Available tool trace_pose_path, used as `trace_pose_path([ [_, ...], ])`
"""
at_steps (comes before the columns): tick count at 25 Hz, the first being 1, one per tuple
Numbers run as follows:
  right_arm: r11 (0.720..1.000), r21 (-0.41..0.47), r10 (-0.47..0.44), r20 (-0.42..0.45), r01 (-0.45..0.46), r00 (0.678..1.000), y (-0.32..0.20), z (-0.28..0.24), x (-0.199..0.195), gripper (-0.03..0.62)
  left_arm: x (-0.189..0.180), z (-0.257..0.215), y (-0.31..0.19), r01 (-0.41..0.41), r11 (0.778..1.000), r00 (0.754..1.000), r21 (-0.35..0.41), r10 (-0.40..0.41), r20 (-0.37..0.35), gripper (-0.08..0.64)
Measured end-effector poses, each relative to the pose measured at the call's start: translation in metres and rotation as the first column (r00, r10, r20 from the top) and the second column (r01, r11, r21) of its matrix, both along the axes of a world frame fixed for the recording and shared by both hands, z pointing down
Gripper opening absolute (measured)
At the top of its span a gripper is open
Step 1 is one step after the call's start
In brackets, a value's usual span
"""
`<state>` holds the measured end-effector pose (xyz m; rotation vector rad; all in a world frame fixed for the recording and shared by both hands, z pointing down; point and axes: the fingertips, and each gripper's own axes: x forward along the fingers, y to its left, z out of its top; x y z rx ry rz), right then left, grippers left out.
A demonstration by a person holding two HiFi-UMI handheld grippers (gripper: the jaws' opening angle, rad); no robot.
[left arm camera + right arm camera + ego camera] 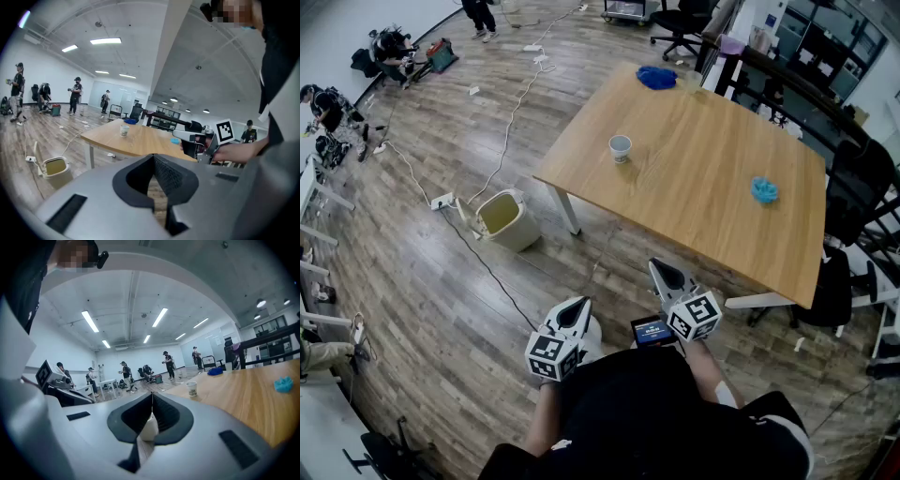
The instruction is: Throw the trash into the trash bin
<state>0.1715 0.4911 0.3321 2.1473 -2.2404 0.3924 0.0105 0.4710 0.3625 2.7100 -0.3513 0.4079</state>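
Two sets of jaws together, empty: left gripper (pixel 572 314) and right gripper (pixel 667 277), nearest. Beyond, table (pixel 694 216) bearing cup (pixel 620 147), blue wad (pixel 764 190) near right edge, blue cloth (pixel 656 77) at far edge. Left of table, bin (pixel 521 236) on open floor, cable (pixel 508 127) near it.

Ceiling strip lights (pixel 105 41) are flooding the room brightly and evenly, casting only a soft shadow under the table (pixel 694 178). Fisheye lenses are bending straight lines in every view and blackening the corners of both gripper views, while distant people (pixel 75 96) are showing small and indistinct
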Motion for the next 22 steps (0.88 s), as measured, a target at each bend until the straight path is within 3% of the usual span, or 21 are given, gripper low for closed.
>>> trace_pose_path([
  [4,1.000,-0.014,-0.014,-0.025,0.013,1.000,-0.068,-0.012,-0.017,-0.002,0.009,-0.020,-0.069,-0.077,0.996,0.996,0.044,0.079,-0.038,0.006],
  [10,1.000,0.010,0.018,-0.121,-0.017,0.993,-0.150,-0.043,-0.002,-0.002,0.028,-0.043,-0.157,-0.149,0.984,0.985,0.100,0.156,-0.068,0.005],
  [13,1.000,-0.022,-0.010,-0.130,0.007,0.991,-0.174,-0.027,-0.012,-0.002,0.014,-0.023,-0.190,-0.143,0.988,0.988,0.062,0.146,-0.045,0.005],
  [17,0.996,-0.075,0.031,-0.195,-0.046,0.980,-0.201,-0.009,-0.008,-0.002,0.005,-0.002,-0.241,-0.047,0.998,0.999,0.029,0.046,0.021,0.005],
  [20,0.995,-0.062,0.062,-0.195,-0.075,0.979,-0.217,-0.008,0.018,-0.002,0.024,0.006,-0.249,-0.086,0.996,0.996,-0.013,0.087,0.034,0.005],
  [22,0.991,-0.061,0.104,-0.163,-0.115,0.981,-0.229,-0.005,0.036,-0.002,0.036,0.024,-0.253,-0.121,0.989,0.987,-0.090,0.129,0.098,0.005],
])
